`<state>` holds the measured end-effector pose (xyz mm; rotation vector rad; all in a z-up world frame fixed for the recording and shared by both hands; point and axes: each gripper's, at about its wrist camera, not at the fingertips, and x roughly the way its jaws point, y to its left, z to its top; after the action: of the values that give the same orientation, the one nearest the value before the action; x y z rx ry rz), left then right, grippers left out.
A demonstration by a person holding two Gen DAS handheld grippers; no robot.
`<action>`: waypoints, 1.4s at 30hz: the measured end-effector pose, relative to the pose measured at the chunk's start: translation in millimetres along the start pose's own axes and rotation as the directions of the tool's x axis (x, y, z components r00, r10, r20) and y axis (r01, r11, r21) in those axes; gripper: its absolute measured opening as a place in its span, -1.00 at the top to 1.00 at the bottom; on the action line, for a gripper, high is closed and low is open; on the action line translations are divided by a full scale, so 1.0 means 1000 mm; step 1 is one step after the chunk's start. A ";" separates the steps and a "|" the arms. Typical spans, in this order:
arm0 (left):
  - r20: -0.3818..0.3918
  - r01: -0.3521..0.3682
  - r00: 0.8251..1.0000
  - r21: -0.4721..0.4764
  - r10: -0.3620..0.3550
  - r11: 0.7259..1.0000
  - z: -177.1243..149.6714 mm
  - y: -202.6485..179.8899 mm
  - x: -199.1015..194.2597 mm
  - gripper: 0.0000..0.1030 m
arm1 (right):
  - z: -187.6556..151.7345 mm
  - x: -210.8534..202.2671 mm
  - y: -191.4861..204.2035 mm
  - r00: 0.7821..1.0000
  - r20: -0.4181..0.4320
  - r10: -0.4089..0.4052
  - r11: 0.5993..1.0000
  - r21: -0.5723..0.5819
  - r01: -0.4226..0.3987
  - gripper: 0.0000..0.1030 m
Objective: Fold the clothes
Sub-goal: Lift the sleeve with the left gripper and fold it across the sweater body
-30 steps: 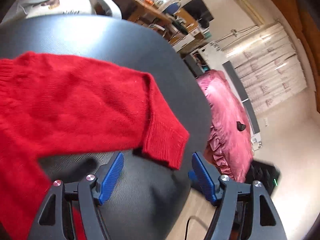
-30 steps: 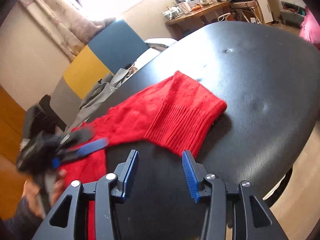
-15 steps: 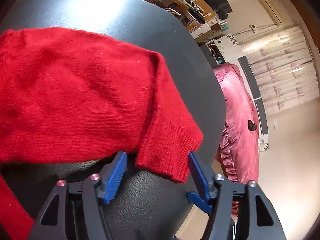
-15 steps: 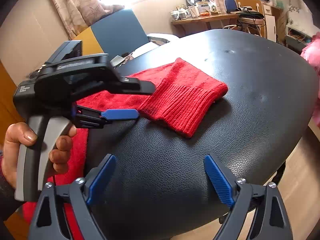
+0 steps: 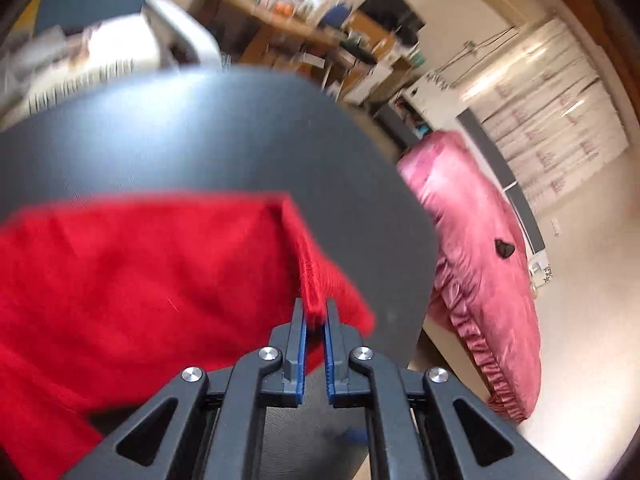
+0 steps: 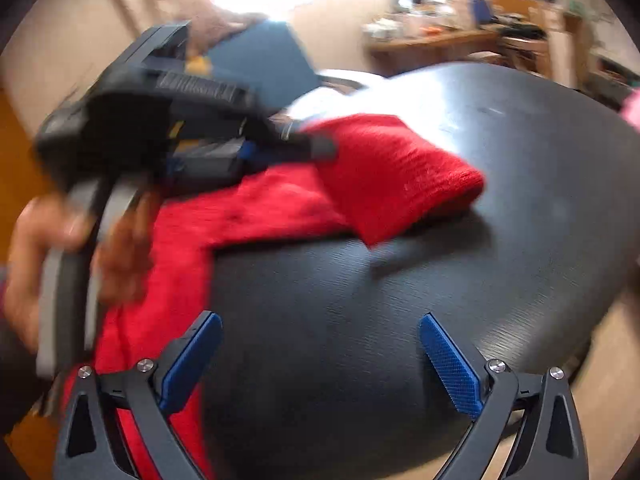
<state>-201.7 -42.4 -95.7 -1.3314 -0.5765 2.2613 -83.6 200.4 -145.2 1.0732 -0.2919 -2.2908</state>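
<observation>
Half a second ago the left tongs [image 5: 314, 322] stood wide on either side of the sleeve cuff [image 5: 320, 292]; now their blue pads are drawn in narrow and pinch the ribbed cuff between them, and the red sweater [image 5: 140, 280] has bunched toward the camera. From the right wrist view, the right tongs [image 6: 320, 360] hang wide apart over bare black tabletop [image 6: 360, 320], holding nothing, with the left pad just beside the sweater's near edge. Beyond them the sweater [image 6: 248, 208] lies across the left part of the tabletop, its sleeve end [image 6: 400, 176] raised in a fold near the middle. A person's hand [image 6: 44, 248], blurred, grips the grey handle of the left tongs [image 6: 316, 144] at the left, and their tips meet the sleeve.

In the left wrist view the tabletop [image 5: 200, 132] curves away beyond the sweater. To the right, off the tabletop, sits a pink cushioned piece with a ruffled edge [image 5: 480, 260]. Farther back a wooden desk [image 5: 304, 36] crowded with blurred things stands against the wall, and pale curtains [image 5: 552, 100] hang at the far right.
</observation>
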 end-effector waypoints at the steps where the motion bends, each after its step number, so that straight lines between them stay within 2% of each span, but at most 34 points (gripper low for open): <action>1: 0.011 -0.005 1.000 0.020 0.005 1.000 0.009 0.002 -0.015 0.89 | 0.002 0.002 0.009 0.998 -0.001 0.058 0.998 -0.029 -0.058 -0.95; 2: 0.022 -0.014 1.000 0.040 0.014 0.999 0.018 0.002 -0.027 0.89 | 0.002 0.007 0.021 0.995 -0.011 0.098 0.993 -0.059 -0.099 -0.94; 6: 0.047 -0.068 0.997 0.098 0.063 0.993 0.045 0.003 -0.060 0.89 | 0.007 0.034 0.059 0.983 -0.062 0.175 0.980 -0.081 -0.180 -0.94; 12: 0.058 -0.111 0.993 0.125 0.105 0.986 0.055 0.015 -0.094 0.89 | 0.013 0.075 0.117 0.948 -0.142 0.285 0.948 -0.106 -0.301 -0.94; 16: 0.084 -0.103 0.992 0.105 0.094 0.989 0.056 0.028 -0.110 0.89 | 0.018 0.102 0.154 0.917 -0.195 0.349 0.920 -0.113 -0.375 -0.94; 21: 0.120 -0.093 0.989 0.068 0.084 0.993 0.056 0.048 -0.130 0.89 | 0.012 0.140 0.150 0.921 -0.252 0.297 0.950 -0.016 -0.311 -0.94; 24: 0.134 -0.091 0.987 0.031 0.086 0.995 0.051 0.066 -0.138 0.89 | 0.004 0.144 0.149 0.933 -0.215 0.287 0.954 -0.021 -0.299 -0.95; 26: 0.139 -0.096 0.986 0.000 0.095 0.995 0.044 0.082 -0.145 0.89 | 0.000 0.148 0.163 0.952 -0.213 0.219 0.964 -0.100 -0.245 -0.95; 29: 0.141 -0.111 0.983 -0.046 0.116 0.993 0.031 0.107 -0.155 0.89 | -0.013 0.155 0.192 0.975 -0.217 0.044 0.951 -0.291 -0.108 -0.96; 32: 0.147 -0.126 0.979 -0.092 0.138 0.988 0.020 0.129 -0.163 0.89 | -0.024 0.166 0.216 0.970 -0.209 -0.123 0.896 -0.443 0.018 -0.99; 34: 0.148 -0.133 0.978 -0.114 0.149 0.985 0.015 0.141 -0.168 0.89 | -0.027 0.168 0.221 0.964 -0.199 -0.174 0.878 -0.475 0.060 -1.00; 42: 0.171 -0.150 0.971 -0.108 0.167 0.983 0.009 0.148 -0.185 0.89 | -0.027 0.165 0.212 0.966 -0.192 -0.171 0.883 -0.464 0.064 -1.00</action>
<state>-154.4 -269.6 -46.1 -1.2657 -0.6669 2.5321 -58.4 -67.0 -176.3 1.1070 0.4002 -2.1538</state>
